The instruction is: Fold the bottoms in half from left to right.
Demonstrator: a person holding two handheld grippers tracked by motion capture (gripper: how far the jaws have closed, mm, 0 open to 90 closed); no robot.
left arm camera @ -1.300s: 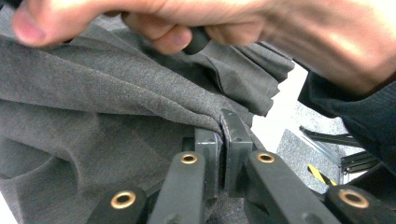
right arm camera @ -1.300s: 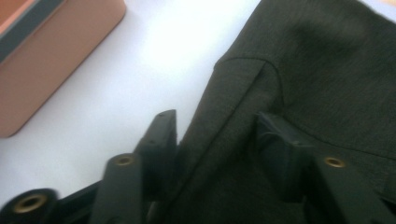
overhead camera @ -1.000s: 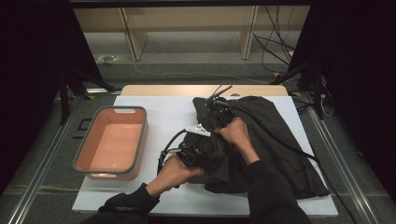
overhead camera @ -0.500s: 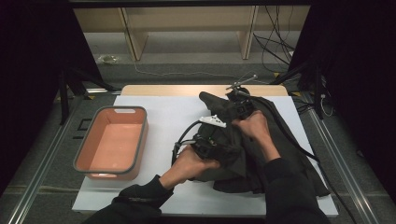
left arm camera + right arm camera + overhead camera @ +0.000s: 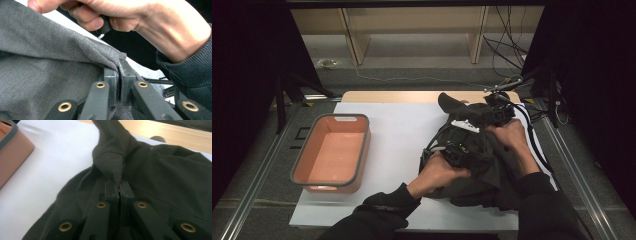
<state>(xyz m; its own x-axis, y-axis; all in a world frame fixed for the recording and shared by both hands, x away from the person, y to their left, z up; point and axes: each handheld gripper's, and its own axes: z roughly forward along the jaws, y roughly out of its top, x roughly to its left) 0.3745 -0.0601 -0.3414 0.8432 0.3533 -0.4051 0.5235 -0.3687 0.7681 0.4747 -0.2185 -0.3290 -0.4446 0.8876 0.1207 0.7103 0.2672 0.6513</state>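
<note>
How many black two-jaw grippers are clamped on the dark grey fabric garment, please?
2: the left gripper pinches a fold of the dark grey fabric garment near its front, and the right gripper pinches a fold farther back.

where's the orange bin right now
In the high view the orange bin sits on the left side of the white table, well apart from the dark garment on the right.

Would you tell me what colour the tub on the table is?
The tub is salmon orange with a grey rim, clearest in the high view.
</note>
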